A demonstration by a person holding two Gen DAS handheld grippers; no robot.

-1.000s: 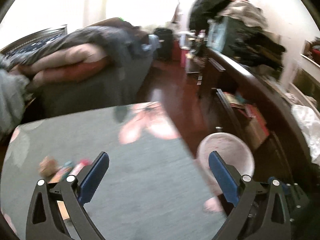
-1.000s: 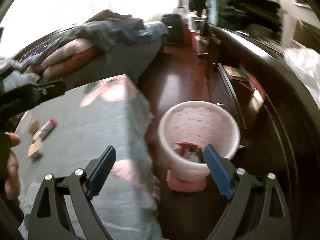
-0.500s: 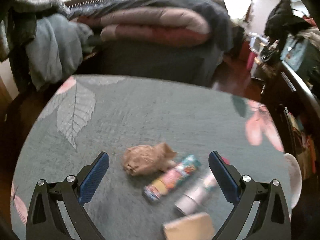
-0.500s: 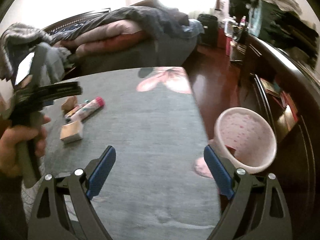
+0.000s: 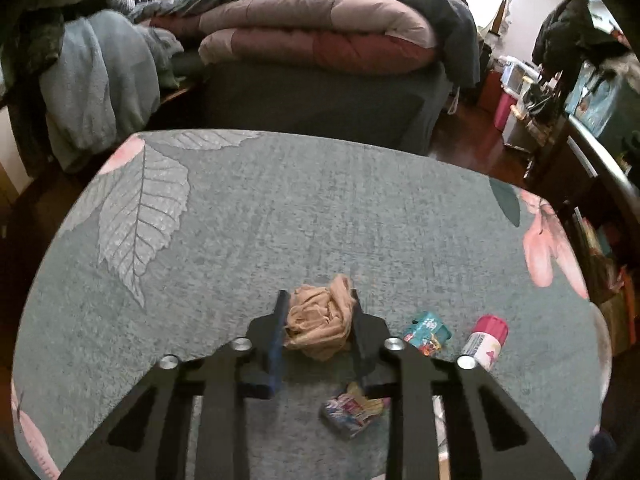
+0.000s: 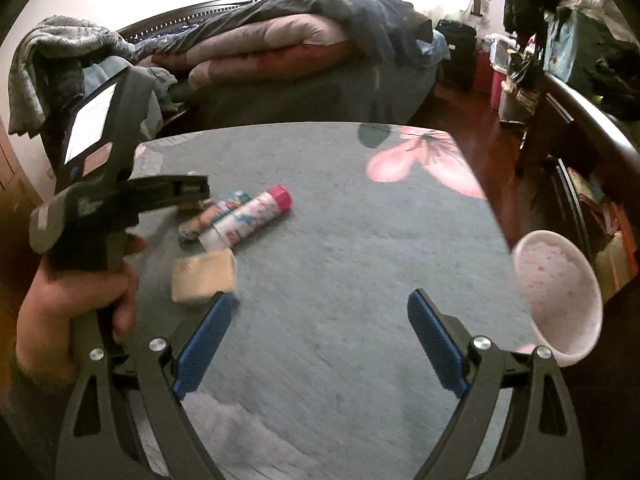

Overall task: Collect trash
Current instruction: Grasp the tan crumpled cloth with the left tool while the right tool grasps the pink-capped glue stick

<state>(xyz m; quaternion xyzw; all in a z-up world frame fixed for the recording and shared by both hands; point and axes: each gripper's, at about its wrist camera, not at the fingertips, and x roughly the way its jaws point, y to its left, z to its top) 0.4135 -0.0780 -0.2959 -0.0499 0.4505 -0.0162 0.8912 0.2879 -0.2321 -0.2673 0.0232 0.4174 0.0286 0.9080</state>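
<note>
My left gripper (image 5: 318,300) is shut on a crumpled tan paper wad (image 5: 320,322) on the grey-green tablecloth (image 5: 280,208). A colourful wrapper tube (image 5: 426,330), a white tube with a pink cap (image 5: 486,342) and a small crumpled wrapper (image 5: 352,414) lie just right of it. In the right wrist view my right gripper (image 6: 320,312) is open and empty over the table. The left gripper (image 6: 176,190), the two tubes (image 6: 248,216) and a tan block (image 6: 204,276) lie to its left. A pink bin (image 6: 560,292) stands off the table's right edge.
A bed (image 5: 320,52) piled with folded quilts and clothes stands behind the table. A dark wooden dresser (image 6: 592,128) with clutter runs along the right. A red-brown wooden floor (image 6: 480,136) lies between them.
My left gripper has closed on the tan paper wad after swinging from the bin side to the trash. My right gripper has moved from above the bin to over the table.
</note>
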